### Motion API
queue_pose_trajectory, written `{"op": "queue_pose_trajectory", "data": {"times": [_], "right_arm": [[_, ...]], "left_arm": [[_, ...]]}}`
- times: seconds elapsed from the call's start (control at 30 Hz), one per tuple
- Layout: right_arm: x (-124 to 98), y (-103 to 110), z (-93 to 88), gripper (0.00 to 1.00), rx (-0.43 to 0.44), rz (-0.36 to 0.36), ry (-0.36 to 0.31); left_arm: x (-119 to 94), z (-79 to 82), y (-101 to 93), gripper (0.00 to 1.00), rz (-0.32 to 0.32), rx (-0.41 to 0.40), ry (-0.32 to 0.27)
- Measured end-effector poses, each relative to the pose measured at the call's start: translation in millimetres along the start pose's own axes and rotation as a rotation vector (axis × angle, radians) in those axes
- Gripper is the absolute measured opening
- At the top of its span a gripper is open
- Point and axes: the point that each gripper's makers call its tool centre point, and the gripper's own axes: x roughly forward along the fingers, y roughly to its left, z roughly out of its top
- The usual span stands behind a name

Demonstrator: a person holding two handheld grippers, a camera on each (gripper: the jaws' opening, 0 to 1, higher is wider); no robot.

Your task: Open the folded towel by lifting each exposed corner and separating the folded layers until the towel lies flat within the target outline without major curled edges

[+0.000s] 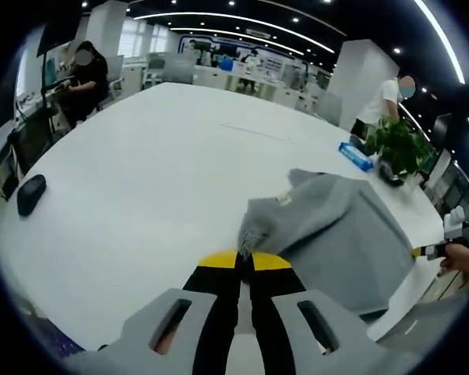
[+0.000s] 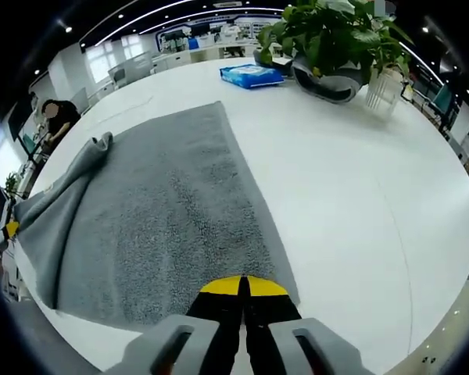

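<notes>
The grey towel (image 1: pixel 340 234) lies on the white table (image 1: pixel 156 172), with one corner raised and bunched. My left gripper (image 1: pixel 245 259) is shut on that raised corner, its yellow-tipped jaws pressed together. At the towel's far corner, the right gripper (image 1: pixel 436 250) comes in from the right edge with a hand (image 1: pixel 465 259) behind it. In the right gripper view, most of the towel (image 2: pixel 172 211) is spread flat, and its left side (image 2: pixel 62 191) is lifted into a fold. My right gripper (image 2: pixel 244 286) is shut on the towel's near edge.
A potted plant (image 2: pixel 328 35) in a grey pot and a blue packet (image 2: pixel 252 75) stand beyond the towel. A black mouse (image 1: pixel 31 194) lies near the table's left edge. People sit and stand at desks around the table. The table edge (image 2: pixel 445 312) runs close on the right.
</notes>
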Motion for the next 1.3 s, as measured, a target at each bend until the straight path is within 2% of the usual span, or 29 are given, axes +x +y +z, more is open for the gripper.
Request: {"op": "queue_pose_trajectory", "data": {"times": [0.23,0.83,0.97,1.3], "right_arm": [[0.2,0.0,0.4,0.0,-0.003,0.003,-0.002],[0.1,-1.0,1.1,0.0,-0.016,-0.004,-0.005],[-0.1,-0.1,0.6,0.0,-0.02,-0.001,-0.008],[-0.4,0.3,-1.5,0.0,-0.157,-0.067,0.007]], "left_arm": [[-8.3,-6.8,34.5,0.03,0.063,-0.063,0.004],[-23.7,-35.5,92.3,0.03,0.169,-0.171,0.032],[-29.5,-44.1,98.1,0.03,0.18,-0.194,0.034],[-35.1,-67.5,107.3,0.03,0.207,-0.24,0.039]]}}
